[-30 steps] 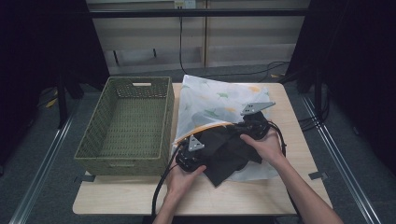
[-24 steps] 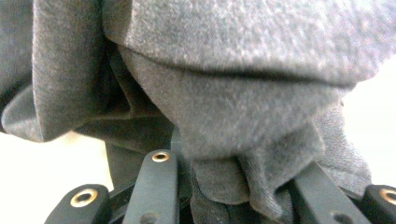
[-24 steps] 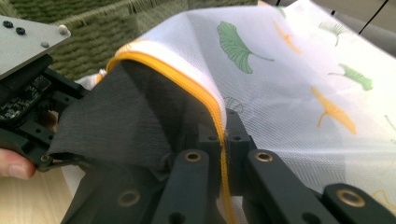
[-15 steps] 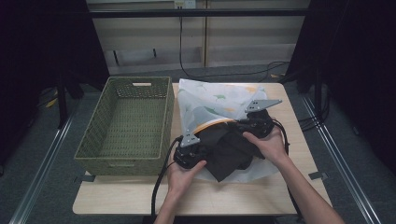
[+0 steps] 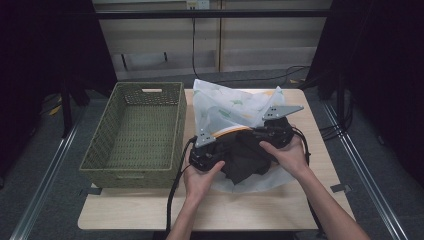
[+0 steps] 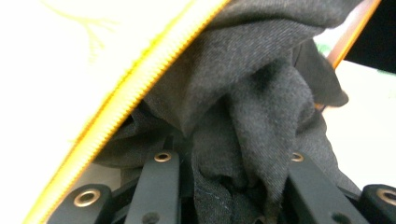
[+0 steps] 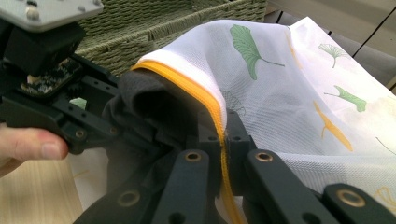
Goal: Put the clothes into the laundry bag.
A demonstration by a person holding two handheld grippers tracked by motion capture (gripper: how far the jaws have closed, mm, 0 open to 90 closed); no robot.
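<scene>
A white mesh bag (image 5: 225, 107) printed with green and orange leaves lies on the table, its orange zipper edge (image 5: 232, 131) lifted into an arch. A black garment (image 5: 245, 157) bunches under that edge, partly inside the bag's mouth. My left gripper (image 5: 222, 154) is shut on the black garment (image 6: 252, 93), which fills the space between its jaws beside the zipper (image 6: 140, 88). My right gripper (image 5: 255, 134) is shut on the zipper edge (image 7: 187, 88) of the bag (image 7: 280, 84), holding the mouth up; its jaws (image 7: 223, 135) pinch the orange tape. A hand holds each gripper.
A green woven basket (image 5: 135, 130) stands to the left of the bag, close to my left gripper, and shows behind the bag (image 7: 154, 18). Bare wooden table (image 5: 150, 212) lies in front of the hands. Cables trail off the table's front and right edges.
Both grippers have risen a little, lifting the bag's zipper edge and the black garment with them. Neither grip has altered.
</scene>
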